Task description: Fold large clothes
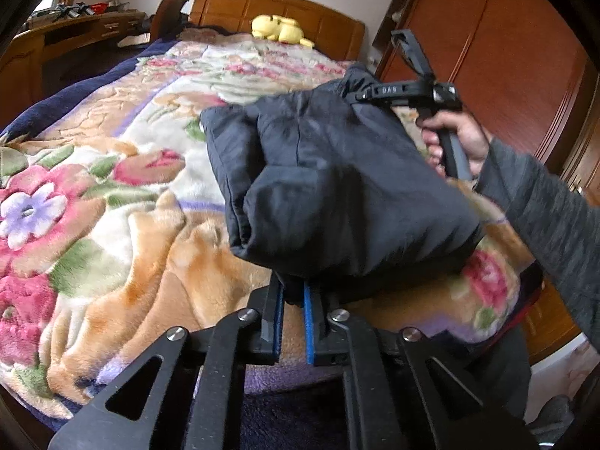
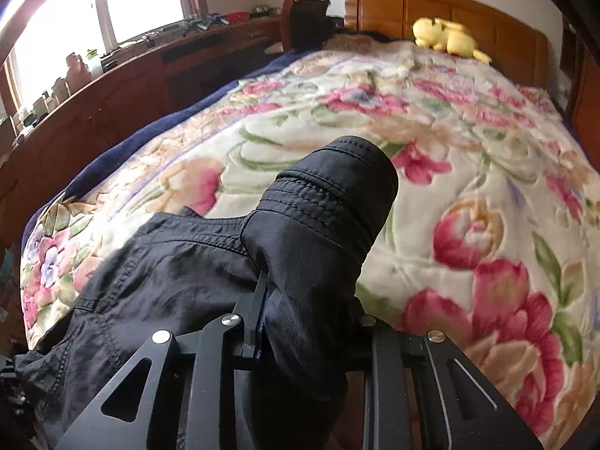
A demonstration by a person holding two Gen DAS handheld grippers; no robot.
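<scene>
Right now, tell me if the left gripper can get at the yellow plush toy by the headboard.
Probably not. The left gripper is shut on the black garment, and the yellow plush toy lies at the far end of the bed, across the floral blanket.

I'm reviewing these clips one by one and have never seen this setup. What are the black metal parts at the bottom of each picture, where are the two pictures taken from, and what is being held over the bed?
There is no robot here. A person holds a hand-operated two-finger gripper in each hand, and each gripper carries a wide-angle camera looking forward along its fingers.

One picture looks out from the left gripper, the other from the right gripper.

Both are shut on the same dark garment, lifted above a floral blanket on a bed.

The left view also shows the person's hand working the right gripper. A yellow plush toy lies by the headboard.
</scene>
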